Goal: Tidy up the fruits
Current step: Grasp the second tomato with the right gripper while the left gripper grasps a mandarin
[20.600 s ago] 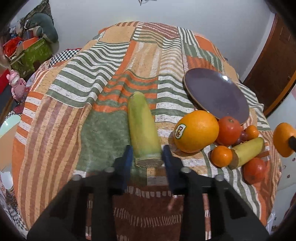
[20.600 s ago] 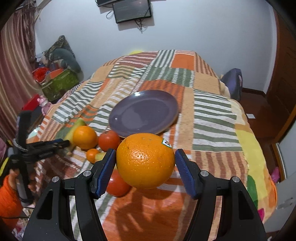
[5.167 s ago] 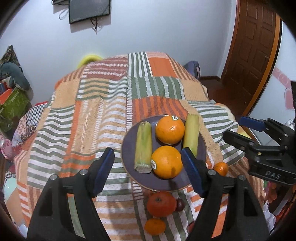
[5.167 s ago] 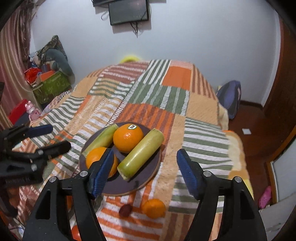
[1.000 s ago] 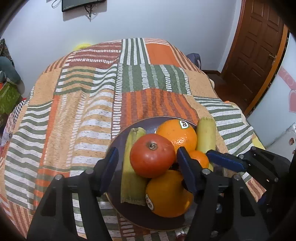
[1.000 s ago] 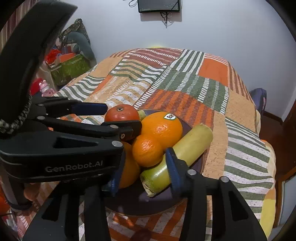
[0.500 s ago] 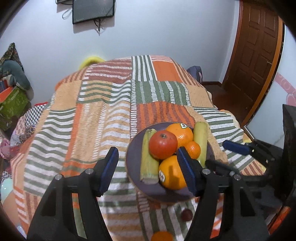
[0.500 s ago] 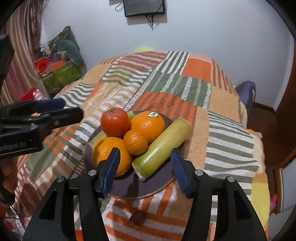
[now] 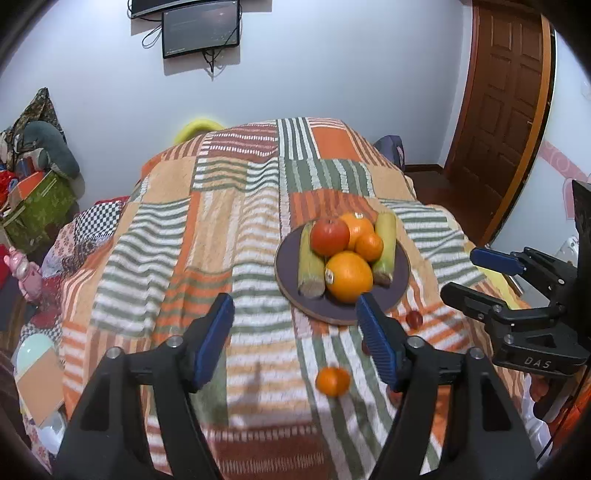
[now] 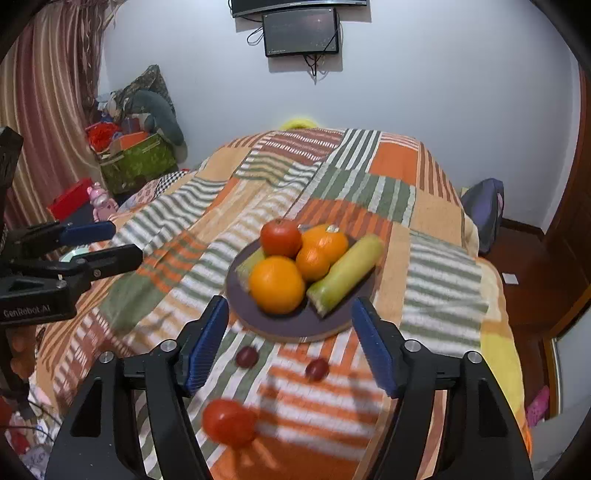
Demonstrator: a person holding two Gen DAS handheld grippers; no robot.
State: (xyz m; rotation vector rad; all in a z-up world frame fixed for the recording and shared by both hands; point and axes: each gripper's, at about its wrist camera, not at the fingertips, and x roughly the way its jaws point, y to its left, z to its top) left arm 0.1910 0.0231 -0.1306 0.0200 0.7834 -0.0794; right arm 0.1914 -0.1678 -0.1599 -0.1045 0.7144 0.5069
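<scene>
A dark purple plate [image 9: 288,280] [image 10: 273,326] on the striped bedspread holds two green-yellow cut stalks, two large oranges [image 9: 348,276] [image 10: 277,284], a small orange [image 9: 368,246] and a red tomato [image 9: 329,236] [image 10: 280,237] piled on top. Loose in front of the plate lie a small orange [image 9: 333,381], a red tomato [image 10: 229,422] and two dark plums [image 10: 246,356] [image 10: 317,369]. My left gripper [image 9: 295,341] is open and empty, pulled back from the plate. My right gripper [image 10: 290,345] is open and empty, also short of the plate.
The bed's right edge drops to a wooden floor by a brown door [image 9: 506,122]. Boxes, toys and cushions [image 10: 136,155] crowd the floor to the left. A screen [image 10: 301,31] hangs on the far wall.
Both grippers have let go of the tomato and small orange on the pile and pulled back and up from the plate. More loose fruit in front of the plate has come into view.
</scene>
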